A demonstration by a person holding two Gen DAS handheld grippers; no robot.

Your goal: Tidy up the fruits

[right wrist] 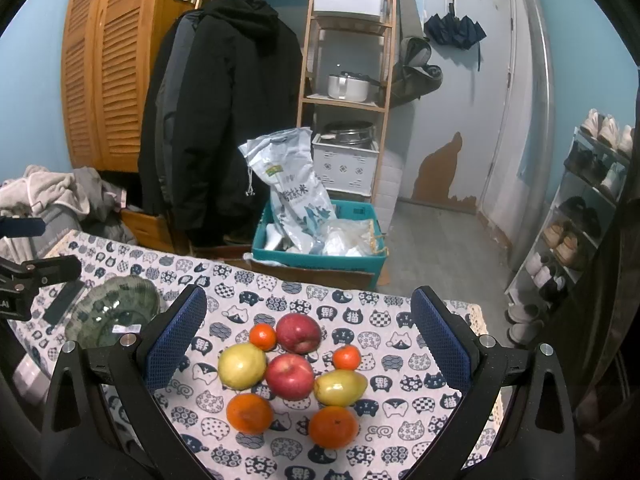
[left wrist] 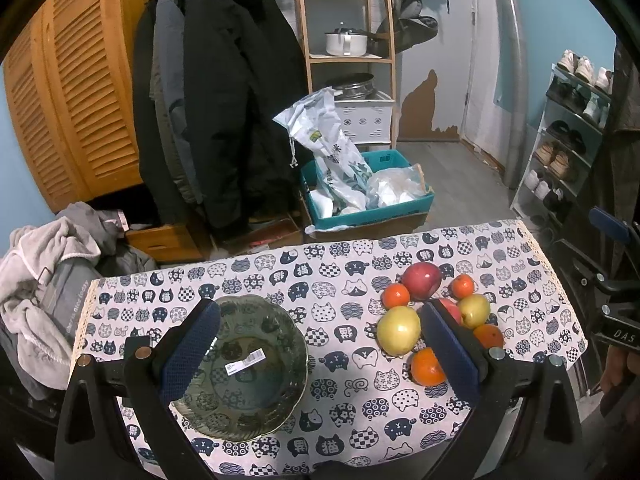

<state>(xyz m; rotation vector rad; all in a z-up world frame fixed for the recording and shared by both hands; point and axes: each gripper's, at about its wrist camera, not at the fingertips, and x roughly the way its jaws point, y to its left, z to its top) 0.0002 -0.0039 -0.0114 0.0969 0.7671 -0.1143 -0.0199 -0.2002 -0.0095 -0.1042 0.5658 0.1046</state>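
Hovering wide open and empty-handed, the left tool (left wrist: 320, 344) frames an empty glass bowl (left wrist: 244, 368) while the right tool (right wrist: 310, 344), equally agape, brackets eight fruits (right wrist: 290, 376) awaiting sorting on the counter (right wrist: 400, 432).

left tool (left wrist: 320, 344) pad hides red apple (left wrist: 450, 309) partly.

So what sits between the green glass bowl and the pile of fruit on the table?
Nothing but bare cat-print tablecloth. The left wrist view shows the green glass bowl and the nearest fruit, a yellow-green apple, apart with only cloth between.
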